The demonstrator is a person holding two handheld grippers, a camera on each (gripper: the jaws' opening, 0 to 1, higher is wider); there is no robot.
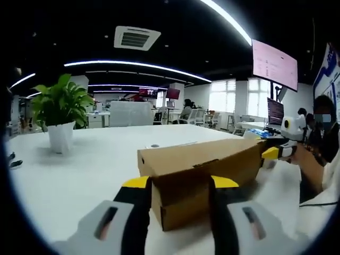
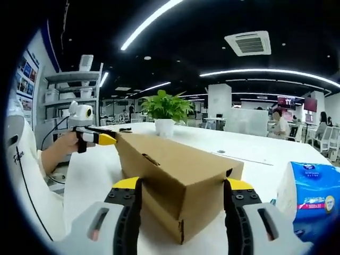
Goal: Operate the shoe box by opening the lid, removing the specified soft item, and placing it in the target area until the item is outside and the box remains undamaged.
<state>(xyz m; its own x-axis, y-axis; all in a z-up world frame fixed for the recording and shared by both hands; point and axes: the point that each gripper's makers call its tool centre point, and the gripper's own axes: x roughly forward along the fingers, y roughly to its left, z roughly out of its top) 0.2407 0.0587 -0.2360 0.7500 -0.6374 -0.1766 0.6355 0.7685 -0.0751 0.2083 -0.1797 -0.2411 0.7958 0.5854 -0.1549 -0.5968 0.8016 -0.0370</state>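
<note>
A brown cardboard shoe box point(image 1: 199, 178) lay lengthwise on the white worktop point(image 1: 79, 170), its lid closed, and each end of it sat between the jaws of one claw. In the left gripper view the left claw point(image 1: 180, 183) stood spread to about the box's width, its yellow-tipped jaws flanking the near end of the box; whether the pads actually pressed the cardboard could not be told. At the far right end of the box in that view the right claw point(image 1: 272, 153) showed with its yellow tips at the cardboard, held by a person's hand point(image 1: 307, 162). In the right gripper view the right claw point(image 2: 183, 187) likewise straddled the near corner of the shoe box point(image 2: 175, 170), jaws wide on either side, contact not clear. The left claw point(image 2: 103, 138) appeared at the far left end of the box there, gripped in a hand point(image 2: 64, 146). A blue pack of tissues point(image 2: 308, 199) stood just beside the box on the right of that view. A potted green plant point(image 1: 61, 114) in a white pot stood well apart on the far left of the worktop; it appeared beyond the box in the right gripper view point(image 2: 166, 112). A wall monitor point(image 1: 274, 64) hung high on the right.
</note>
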